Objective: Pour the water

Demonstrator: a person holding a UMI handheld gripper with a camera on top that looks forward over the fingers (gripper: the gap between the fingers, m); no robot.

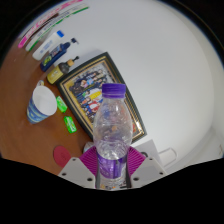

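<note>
A clear plastic water bottle (pixel 111 125) with a purple cap stands upright between my fingers, its lower body pressed by both magenta pads (pixel 92 160). My gripper (pixel 111 165) is shut on the bottle, which rises in front of a framed picture (pixel 92 82) lying on the brown table (pixel 25 120). A white paper cup (pixel 42 102) with a blue pattern stands on the table to the left, beyond the fingers and apart from the bottle.
Two green markers (pixel 66 113) lie between the cup and the bottle. Small bottles and pens (pixel 55 55) crowd the far left of the table. A red round item (pixel 62 155) lies near the left finger. A pale wall fills the right.
</note>
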